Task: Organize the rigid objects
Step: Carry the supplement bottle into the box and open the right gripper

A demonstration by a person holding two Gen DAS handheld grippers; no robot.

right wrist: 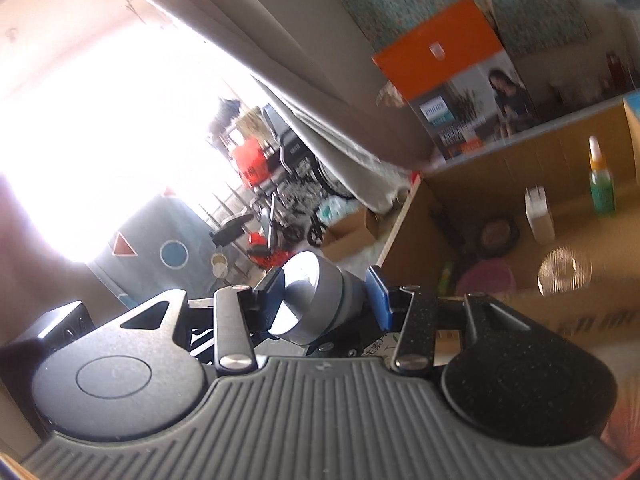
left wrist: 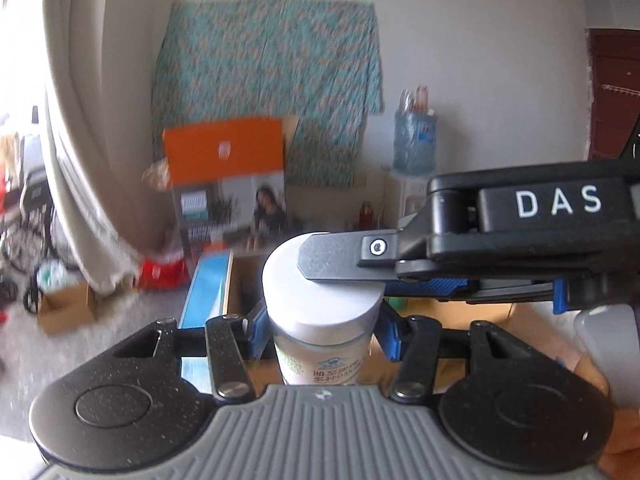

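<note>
jar between left tongs, box behind

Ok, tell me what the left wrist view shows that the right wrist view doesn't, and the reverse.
Left wrist only: the jar's label below its white lid, the left gripper shut on the jar body, a water bottle by the wall, a brown door.

Right wrist only: the bright window, the inside of a cardboard box with a green dropper bottle and other small items, too blurred to name.

Both: the right gripper clamped on the jar's lid, the orange box, the patterned cloth, the curtain.
</note>
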